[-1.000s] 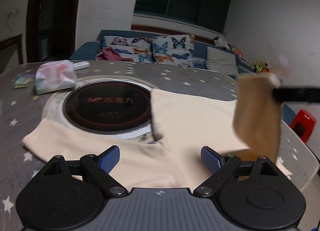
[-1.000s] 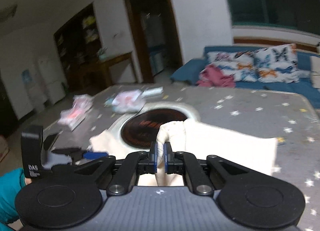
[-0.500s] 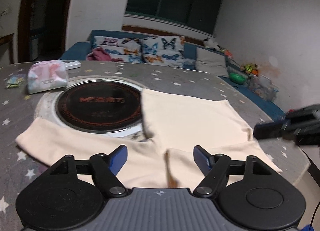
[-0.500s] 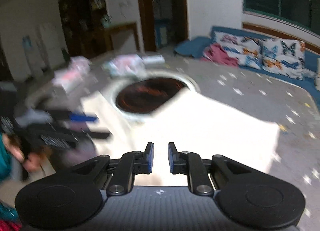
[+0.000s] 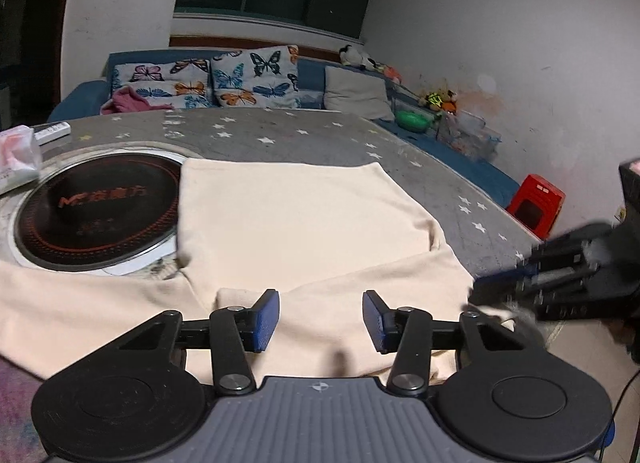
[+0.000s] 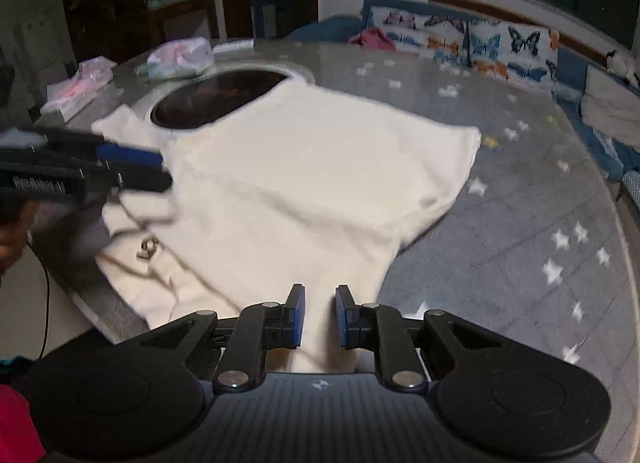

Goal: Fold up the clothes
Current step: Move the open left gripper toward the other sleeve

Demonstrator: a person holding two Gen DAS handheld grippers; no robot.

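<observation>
A cream garment (image 5: 304, 223) lies flat on the grey star-patterned table (image 5: 320, 135), one side folded over onto its body. In the left wrist view my left gripper (image 5: 320, 319) hovers open just above the garment's near edge, with nothing between its blue pads (image 5: 266, 319). My right gripper (image 5: 520, 287) shows blurred at the right, by the garment's corner. In the right wrist view the right gripper (image 6: 320, 315) stands open with a narrow gap over the garment (image 6: 312, 183) at the table's rim. The left gripper (image 6: 120, 167) appears blurred at the left.
A round black cooktop (image 5: 96, 207) is set into the table, partly under the garment. Tissue packs (image 6: 180, 59) and a remote (image 5: 52, 131) lie beyond it. A sofa with butterfly cushions (image 5: 256, 79) stands behind. A red stool (image 5: 536, 203) sits on the floor at the right.
The right gripper let go of the lifted cloth, which now lies folded over the garment, and swung to the garment's right corner. The left gripper moved closer over the near edge.
</observation>
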